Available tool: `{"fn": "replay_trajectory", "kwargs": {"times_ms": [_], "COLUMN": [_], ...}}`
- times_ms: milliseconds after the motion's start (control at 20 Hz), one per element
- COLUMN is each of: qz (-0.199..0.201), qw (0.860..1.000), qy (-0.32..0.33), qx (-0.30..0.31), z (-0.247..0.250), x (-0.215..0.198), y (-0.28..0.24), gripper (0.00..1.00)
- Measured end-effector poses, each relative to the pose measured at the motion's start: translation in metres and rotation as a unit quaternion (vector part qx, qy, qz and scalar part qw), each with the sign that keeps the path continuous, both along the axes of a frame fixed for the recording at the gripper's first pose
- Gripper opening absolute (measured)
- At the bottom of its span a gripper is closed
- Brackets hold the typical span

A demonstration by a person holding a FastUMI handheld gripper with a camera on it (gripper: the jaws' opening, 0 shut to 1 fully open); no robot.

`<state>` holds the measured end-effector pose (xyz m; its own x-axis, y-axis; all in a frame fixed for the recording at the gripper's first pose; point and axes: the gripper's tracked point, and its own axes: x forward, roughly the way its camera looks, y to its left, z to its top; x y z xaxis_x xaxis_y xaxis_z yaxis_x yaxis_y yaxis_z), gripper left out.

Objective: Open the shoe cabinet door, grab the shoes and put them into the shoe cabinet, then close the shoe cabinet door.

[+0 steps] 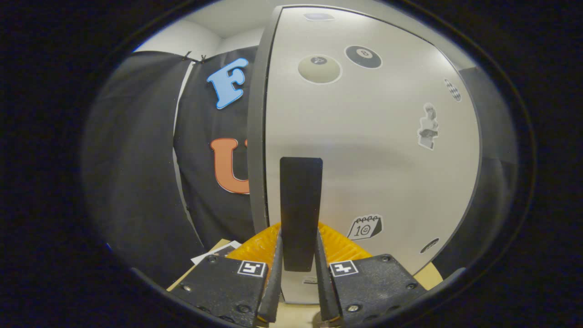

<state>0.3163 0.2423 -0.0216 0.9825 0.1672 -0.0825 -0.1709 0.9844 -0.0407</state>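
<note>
The tongs [298, 255] sit at the bottom middle of the frame, both fingers pressed against the sides of the dark upright handle [300, 205] on the shoe cabinet door [364, 150], pinching it. The pale door takes up the middle and right of the frame, its dark edge [257, 136] running up just left of the handle; what is inside the cabinet is hidden. Stickers dot the door: two billiard balls [339, 64] near the top, a figure [428, 126] at the right, and a small calendar [365, 227] right of the handle, its writing too small to read. Light wooden bench [430, 275] shows at lower right.
</note>
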Motion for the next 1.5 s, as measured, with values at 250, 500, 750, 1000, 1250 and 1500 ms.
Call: {"fn": "replay_trajectory", "kwargs": {"times_ms": [250, 500, 750, 1000, 1250, 1500], "qz": [0.031, 0.053, 0.086, 0.097, 0.092, 0.094], "qw": [0.999, 0.998, 0.996, 0.995, 0.995, 0.995], "qy": [0.006, 0.014, 0.020, 0.019, 0.017, 0.020], "qx": [0.005, 0.010, 0.023, 0.030, 0.036, 0.034], "z": [-0.001, -0.002, -0.001, -0.003, 0.000, -0.003], "x": [-0.003, -0.024, -0.056, -0.069, -0.082, -0.086], "y": [0.000, -0.002, -0.008, -0.022, -0.035, -0.044], "gripper": [0.35, 0.31, 0.27, 0.25, 0.25, 0.24]}}
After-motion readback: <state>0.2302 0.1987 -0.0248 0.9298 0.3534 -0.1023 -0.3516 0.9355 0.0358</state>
